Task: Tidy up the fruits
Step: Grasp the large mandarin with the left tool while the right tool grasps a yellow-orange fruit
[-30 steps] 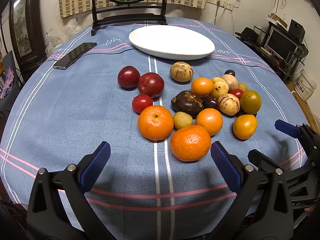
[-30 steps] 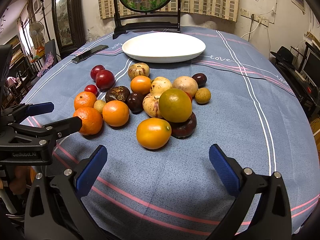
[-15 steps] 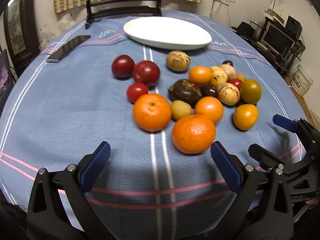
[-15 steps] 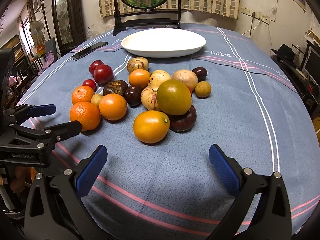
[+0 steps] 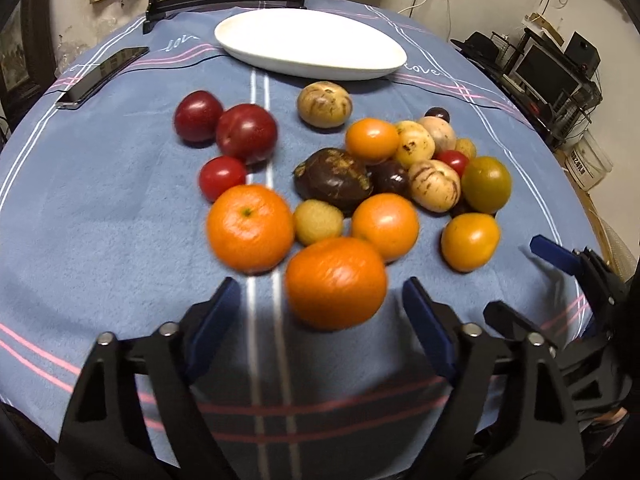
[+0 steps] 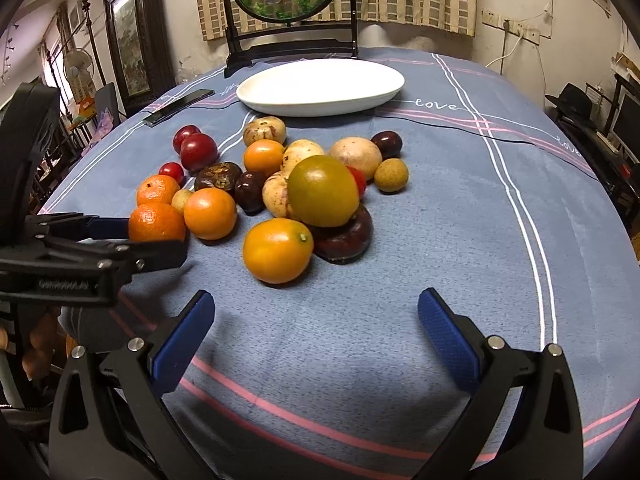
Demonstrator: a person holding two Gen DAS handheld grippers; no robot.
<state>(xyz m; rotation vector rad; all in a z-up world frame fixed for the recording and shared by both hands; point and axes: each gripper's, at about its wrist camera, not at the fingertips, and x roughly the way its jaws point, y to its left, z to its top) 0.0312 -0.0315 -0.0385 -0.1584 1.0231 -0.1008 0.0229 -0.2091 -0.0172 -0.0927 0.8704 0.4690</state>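
On the far left of the round table, a dark phone (image 5: 102, 76) lies on the blue striped tablecloth (image 5: 100, 220), well apart from the fruit. Next come two dark red plums (image 5: 224, 128) touching each other, with a small red tomato (image 5: 222, 178) just in front of them. Beside the tomato sits a mandarin (image 5: 250, 228), and nearest of all is a second mandarin (image 5: 336, 282), which lies just ahead of the left gripper (image 5: 320, 320), roughly on the line between its blue pads (image 5: 212, 320). Those jaws have just been closing in, yet from the left wrist view the pads stand clear of the fruit on both sides, so the gripper is still open and holds nothing. Behind the mandarins the heap crowds together: a small brownish-yellow fruit (image 5: 318, 222), a dark brown wrinkled fruit (image 5: 334, 180), smooth orange ones, pale striped ones, and a greenish-orange fruit (image 6: 323, 191) resting on top of a dark purple one (image 6: 346, 238). A white oval plate (image 6: 320, 86) waits at the far side of the cloth, beyond the heap. The right gripper (image 6: 316, 336) hangs over bare cloth near the yellow-orange fruit (image 6: 278, 256), its jaws spread wide and empty.
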